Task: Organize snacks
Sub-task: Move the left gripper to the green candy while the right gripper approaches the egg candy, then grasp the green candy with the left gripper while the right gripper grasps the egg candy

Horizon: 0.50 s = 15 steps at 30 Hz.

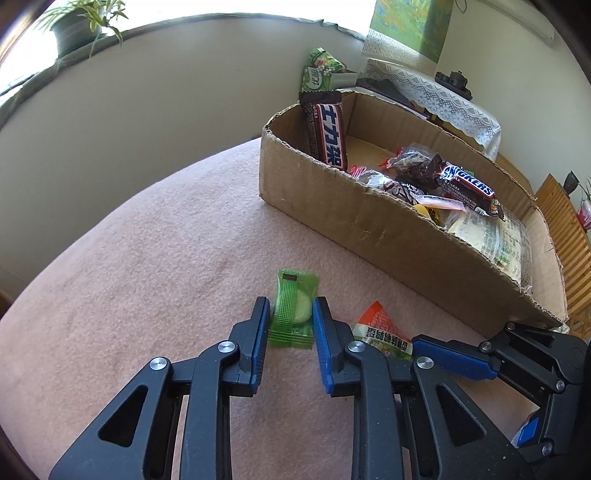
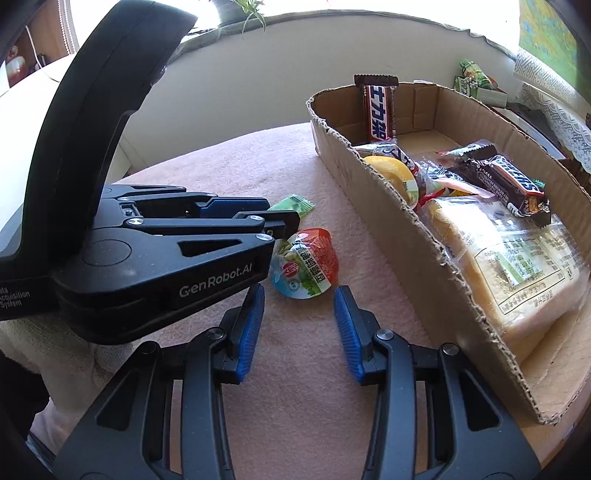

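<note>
Left claw: my pads pinch the green candy packet, its long axis running near-to-far.
Right claw: spread, jelly cup just beyond.

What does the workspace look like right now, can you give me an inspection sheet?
Surface: pink felt cloth, bare except two snacks.
Job's things: green wrapped candy and jelly cup lie on the cloth; cardboard box holds a Snickers bar, an upright chocolate bar, packaged bread and more.
Clutter: nothing seen.
Grippers: left tongs shut on the candy; right tongs open, just short of the jelly cup.
Cables: nothing seen.
Surroundings: potted plant on the sill, lace cloth.
</note>
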### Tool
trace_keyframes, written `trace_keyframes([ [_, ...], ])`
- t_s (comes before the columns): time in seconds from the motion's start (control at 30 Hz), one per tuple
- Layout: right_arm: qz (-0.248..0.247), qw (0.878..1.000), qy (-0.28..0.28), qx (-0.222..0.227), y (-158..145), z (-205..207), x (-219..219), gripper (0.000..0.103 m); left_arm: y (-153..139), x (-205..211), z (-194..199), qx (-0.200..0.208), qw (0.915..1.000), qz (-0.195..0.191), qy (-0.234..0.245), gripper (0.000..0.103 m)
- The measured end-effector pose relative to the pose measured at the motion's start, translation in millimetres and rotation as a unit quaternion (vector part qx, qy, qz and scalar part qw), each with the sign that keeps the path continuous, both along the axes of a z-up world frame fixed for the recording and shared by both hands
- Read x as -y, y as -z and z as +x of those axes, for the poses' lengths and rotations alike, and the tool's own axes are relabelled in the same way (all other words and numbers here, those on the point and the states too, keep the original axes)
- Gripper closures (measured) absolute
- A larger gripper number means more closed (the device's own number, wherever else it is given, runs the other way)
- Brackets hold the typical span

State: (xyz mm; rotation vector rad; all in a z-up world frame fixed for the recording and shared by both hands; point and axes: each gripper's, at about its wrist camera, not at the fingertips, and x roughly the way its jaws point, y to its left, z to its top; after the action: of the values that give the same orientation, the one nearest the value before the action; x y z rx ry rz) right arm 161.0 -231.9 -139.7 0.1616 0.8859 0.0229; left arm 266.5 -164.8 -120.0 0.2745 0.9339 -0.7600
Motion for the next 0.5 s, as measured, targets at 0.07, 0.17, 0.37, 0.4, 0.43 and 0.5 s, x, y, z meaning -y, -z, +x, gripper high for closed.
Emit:
trace_keyframes([
  [0.07,-0.004,1.0,0.002,-0.002,0,2,-1,0.061,0,-8,2,-0.001,1.0,-0.002,-0.005,0.081],
  [0.17,-0.015,1.0,0.004,-0.005,-1,6,-5,0.061,0,-17,5,-0.004,0.9999,-0.006,-0.013,0.081],
  [0.37,-0.031,0.999,0.007,-0.012,-2,15,-11,0.061,0,-34,7,-0.009,0.9996,-0.014,-0.025,0.081],
  [0.4,-0.032,0.999,0.007,-0.013,-1,16,-11,0.061,0,-36,7,-0.009,0.9995,-0.014,-0.025,0.081],
  [0.43,-0.033,0.999,0.007,-0.014,-1,17,-12,0.061,0,-37,7,-0.008,0.9996,-0.014,-0.025,0.081],
  [0.5,-0.038,0.999,0.006,-0.015,-1,21,-14,0.061,0,-37,8,-0.009,0.9995,-0.015,-0.025,0.081],
])
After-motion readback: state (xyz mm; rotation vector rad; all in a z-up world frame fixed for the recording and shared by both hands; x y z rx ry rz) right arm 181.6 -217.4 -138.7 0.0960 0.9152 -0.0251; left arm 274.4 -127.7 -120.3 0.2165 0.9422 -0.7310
